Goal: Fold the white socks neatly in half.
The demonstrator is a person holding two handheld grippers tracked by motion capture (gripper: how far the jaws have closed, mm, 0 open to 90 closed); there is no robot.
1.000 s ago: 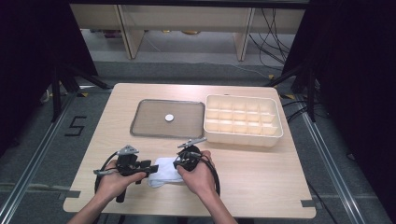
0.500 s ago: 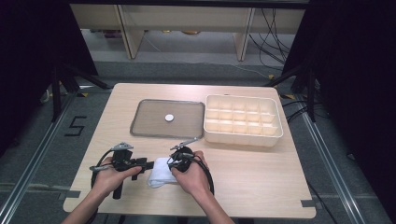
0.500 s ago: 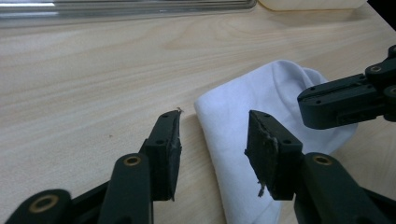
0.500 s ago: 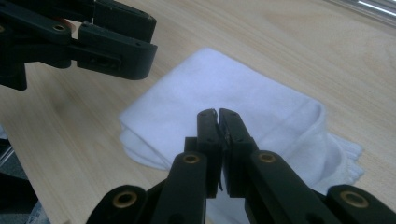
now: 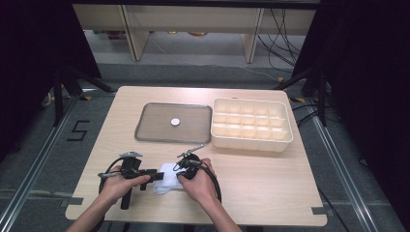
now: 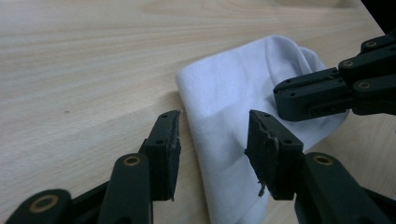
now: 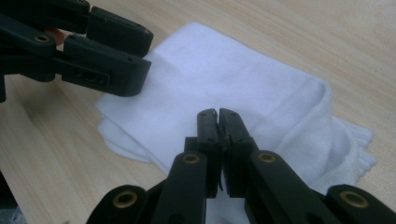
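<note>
- The right gripper (image 7: 218, 116) has its jaws pressed together, tips over the white folded cloth (image 7: 243, 93); whether a fold is pinched between them cannot be told; in the high view the right gripper (image 5: 180, 166) sits at the cloth's right edge, and the right hand (image 5: 197, 181) wraps its body, forearm coming up from the bottom edge
- The left gripper (image 6: 212, 135) is released, jaws apart astride the cloth's near edge, pads not pressing it; in the high view the left gripper (image 5: 157, 175) points toward the right one, held level by the left hand (image 5: 118, 182); a black cable loops round that hand
- The white folded cloth (image 5: 167, 179) lies flat on the wooden surface (image 5: 261, 183) between the two grippers, near the front edge; the left gripper view shows it as a smooth layered fold, and the right gripper view shows a ribbed edge on its far side
- Beyond, a grey tray (image 5: 145, 130) holds a small white round piece (image 5: 175, 122); just beside it stands a cream compartment box (image 5: 251, 140)
- On the floor to the left of the surface a taped mark reads "5" (image 5: 79, 130)
</note>
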